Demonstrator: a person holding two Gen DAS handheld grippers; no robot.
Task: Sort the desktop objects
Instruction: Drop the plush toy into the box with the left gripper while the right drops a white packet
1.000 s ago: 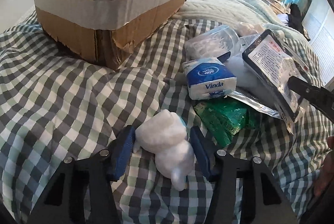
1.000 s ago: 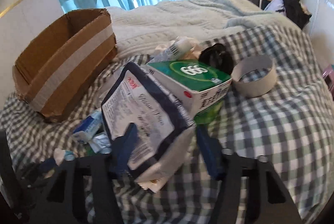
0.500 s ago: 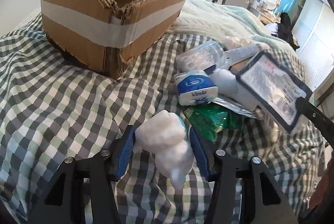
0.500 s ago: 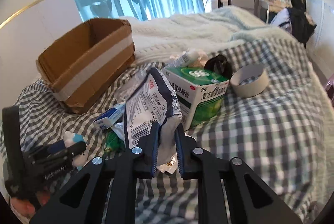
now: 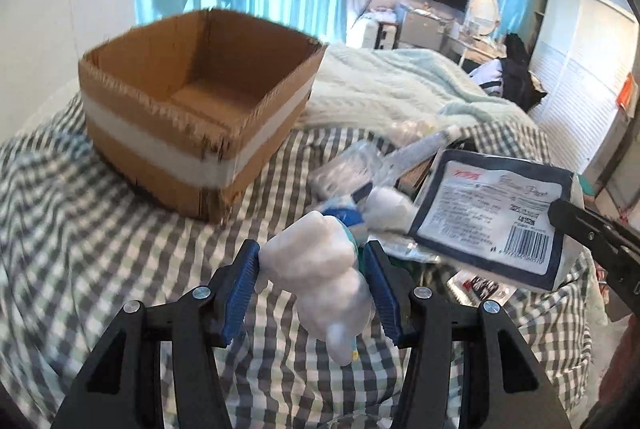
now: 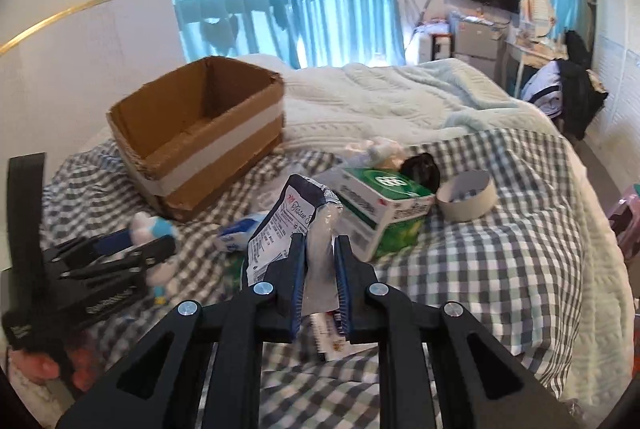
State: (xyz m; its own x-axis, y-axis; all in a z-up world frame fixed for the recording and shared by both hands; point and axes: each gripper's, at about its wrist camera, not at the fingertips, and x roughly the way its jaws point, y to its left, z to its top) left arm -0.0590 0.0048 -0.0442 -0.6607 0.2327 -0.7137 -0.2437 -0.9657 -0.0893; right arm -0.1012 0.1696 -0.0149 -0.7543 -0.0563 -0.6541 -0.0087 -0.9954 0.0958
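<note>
a white plush toy [image 5: 320, 265] was clenched between the blue pads of the left claw [image 5: 311, 281] and was held above the checked bed cover [image 5: 100, 237]. a dark-edged tissue packet [image 6: 288, 225] was gripped by the right claw [image 6: 318, 277], whose pads were pressed nearly together on it. an open cardboard box [image 5: 200, 109] with a white tape band was seen on the bed beyond both claws. a green and white carton [image 6: 384, 209] and a tape roll [image 6: 466, 195] were left lying on the cover beside it.

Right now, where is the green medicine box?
In the right wrist view the green medicine box lies on the checked bedspread, right of centre, beside the white tape ring and just beyond the gripped tissue pack.
</note>
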